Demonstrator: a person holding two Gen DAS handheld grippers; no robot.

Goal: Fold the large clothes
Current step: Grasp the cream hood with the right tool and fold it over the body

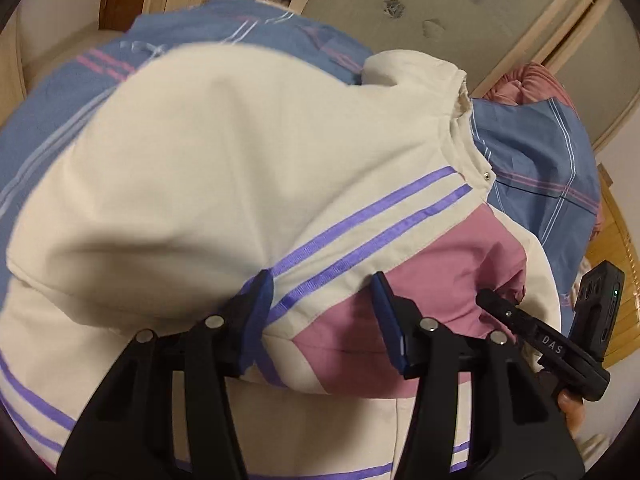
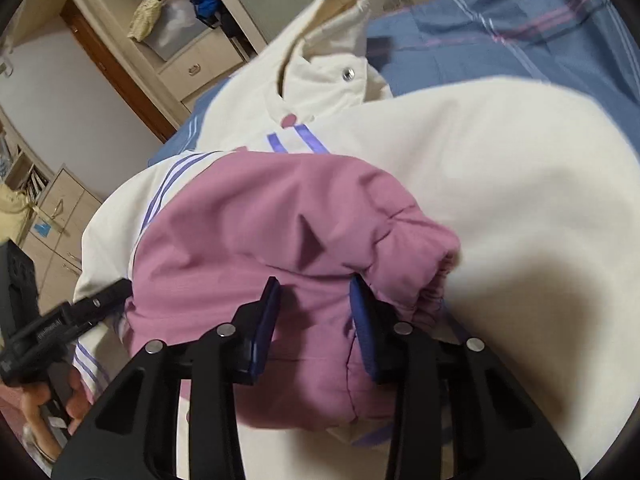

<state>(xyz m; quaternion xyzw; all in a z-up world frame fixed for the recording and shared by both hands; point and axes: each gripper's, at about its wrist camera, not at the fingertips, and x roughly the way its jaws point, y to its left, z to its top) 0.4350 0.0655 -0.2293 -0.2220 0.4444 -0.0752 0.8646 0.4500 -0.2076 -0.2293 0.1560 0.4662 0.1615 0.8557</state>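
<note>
Cream jacket (image 1: 224, 152) on blue bedsheet (image 1: 536, 176)

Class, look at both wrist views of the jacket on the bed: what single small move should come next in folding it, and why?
Probably lay the pink sleeve flat across the cream jacket. The right gripper has pink cloth bunched between its fingers, and the cuff lies crumpled. The left gripper straddles the striped edge beside it, over the blue bedsheet.

Domestic bedroom: bed with blue plaid bedding (image 1: 536, 184), wooden wardrobe with frosted sliding door (image 1: 400, 20), open shelf holding clothes (image 2: 172, 4), drawers (image 2: 192, 68).
</note>
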